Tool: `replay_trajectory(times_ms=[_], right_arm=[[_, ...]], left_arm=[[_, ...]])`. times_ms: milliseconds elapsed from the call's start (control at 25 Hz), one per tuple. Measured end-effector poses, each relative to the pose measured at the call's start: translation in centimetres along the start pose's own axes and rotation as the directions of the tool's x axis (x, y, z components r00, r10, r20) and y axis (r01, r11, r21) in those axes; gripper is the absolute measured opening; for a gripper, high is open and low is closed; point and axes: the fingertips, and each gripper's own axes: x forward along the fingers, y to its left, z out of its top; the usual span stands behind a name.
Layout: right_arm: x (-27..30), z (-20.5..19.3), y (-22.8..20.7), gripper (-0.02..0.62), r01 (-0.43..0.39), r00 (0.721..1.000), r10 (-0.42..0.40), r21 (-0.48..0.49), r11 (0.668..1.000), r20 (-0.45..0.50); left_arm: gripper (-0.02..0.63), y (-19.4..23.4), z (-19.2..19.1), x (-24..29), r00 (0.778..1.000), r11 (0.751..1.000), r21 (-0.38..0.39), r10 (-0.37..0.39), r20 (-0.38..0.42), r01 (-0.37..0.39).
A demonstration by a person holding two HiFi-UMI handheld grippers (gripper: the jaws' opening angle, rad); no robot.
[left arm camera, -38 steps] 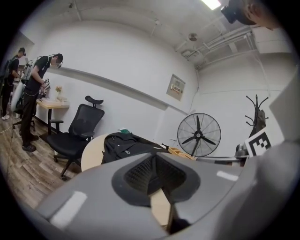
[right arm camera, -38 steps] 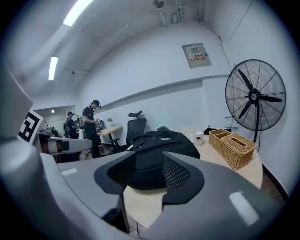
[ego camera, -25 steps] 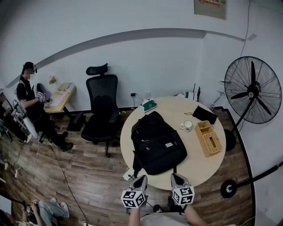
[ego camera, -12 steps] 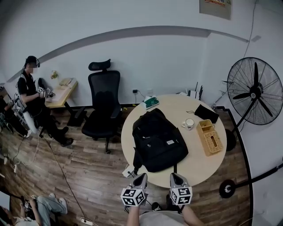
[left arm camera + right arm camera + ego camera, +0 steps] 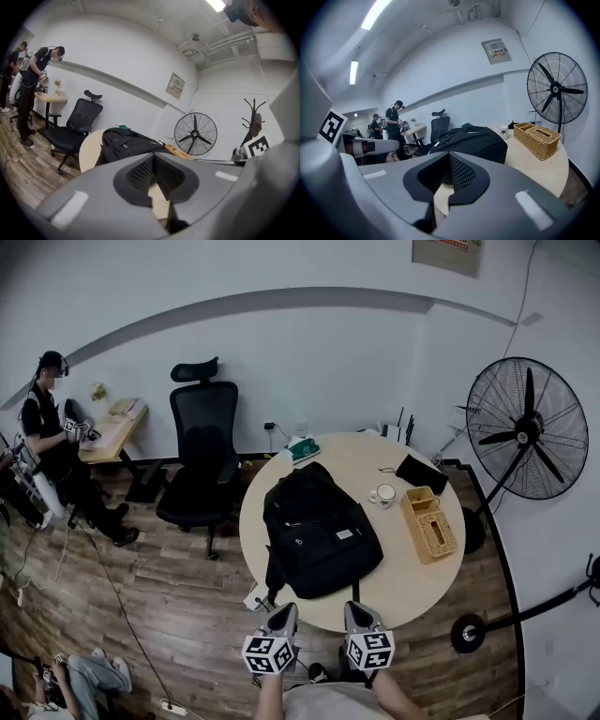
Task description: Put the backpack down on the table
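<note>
Head view: left gripper hovers at the table's near rim, jaws closed and empty. Just ahead of both jaws, a black fabric backpack lies flat on the round pale wooden table, seemingly already set down. Right gripper is likewise closed and empty. Bare tabletop lies ahead to its right.

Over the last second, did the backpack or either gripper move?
Nothing visibly changed. The backpack lies flat on the table; the left gripper and right gripper stay shut and empty at its near edge. Only the head view's framing shifted slightly.
</note>
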Motion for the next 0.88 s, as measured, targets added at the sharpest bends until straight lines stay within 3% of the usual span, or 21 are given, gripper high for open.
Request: replay_trajectory(times_ms=[880], right_arm=[[-1.2,-0.2,0.6,0.000,-0.012,1.000,0.012,-0.009,1.000,0.001]], left_arm=[[0.057,0.8,-0.6,-1.1,0.998,0.998,0.008,0.063,-0.004,-0.063]])
